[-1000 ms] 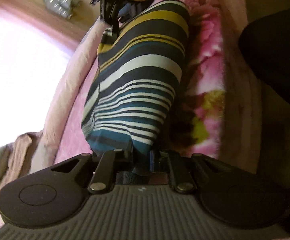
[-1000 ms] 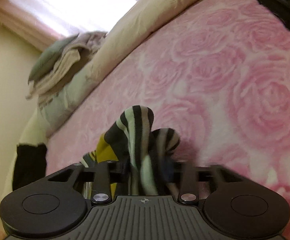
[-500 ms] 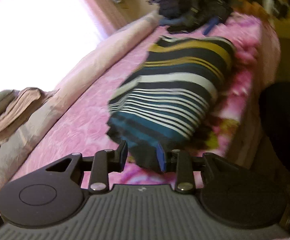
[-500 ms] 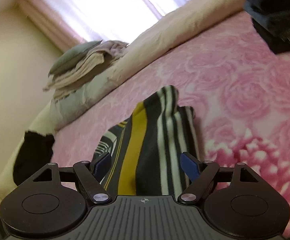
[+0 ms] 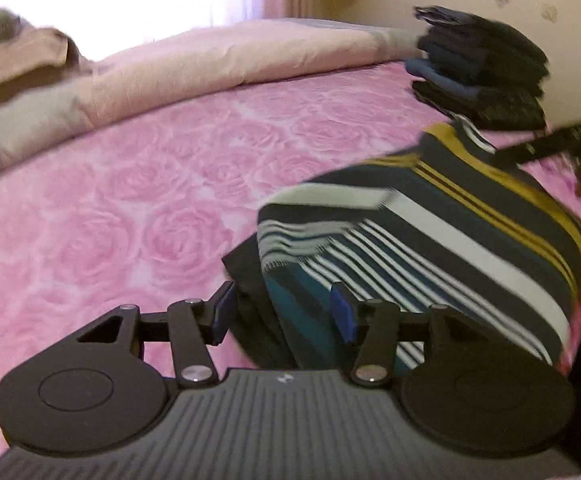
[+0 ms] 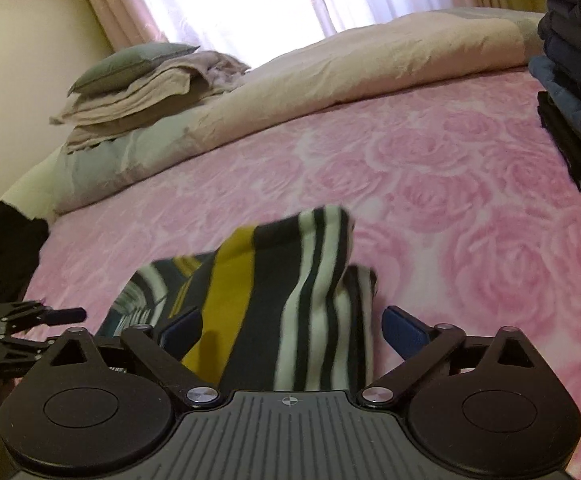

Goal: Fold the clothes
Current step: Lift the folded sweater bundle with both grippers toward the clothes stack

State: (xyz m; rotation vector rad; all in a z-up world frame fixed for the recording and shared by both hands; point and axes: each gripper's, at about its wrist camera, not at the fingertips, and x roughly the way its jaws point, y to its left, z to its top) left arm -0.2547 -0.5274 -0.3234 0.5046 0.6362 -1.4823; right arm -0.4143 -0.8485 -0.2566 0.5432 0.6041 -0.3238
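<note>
A striped garment (image 5: pixel 430 232) in navy, white, teal and mustard lies folded on the pink rose bedspread (image 5: pixel 130 208) near the bed's front edge. My left gripper (image 5: pixel 282 312) is open, its blue pads astride the garment's near end without pinching it. My right gripper (image 6: pixel 292 328) is open wide at the garment's other end (image 6: pixel 282 280), where a fold of cloth stands up between the jaws. The right gripper's dark finger shows in the left wrist view (image 5: pixel 562 140), and the left gripper shows in the right wrist view (image 6: pixel 30 320).
A stack of folded dark clothes (image 5: pixel 482 68) sits at the far right of the bed, also in the right wrist view (image 6: pixel 574 80). A rolled cream duvet (image 6: pixel 330 76) runs along the far side, with pillows and towels (image 6: pixel 138 80) at its left. A dark cloth (image 6: pixel 6 248) hangs at the left.
Both grippers were shut on the striped garment a second ago and have opened and let it go. The garment now rests on the bed, and both cameras have swung level.
</note>
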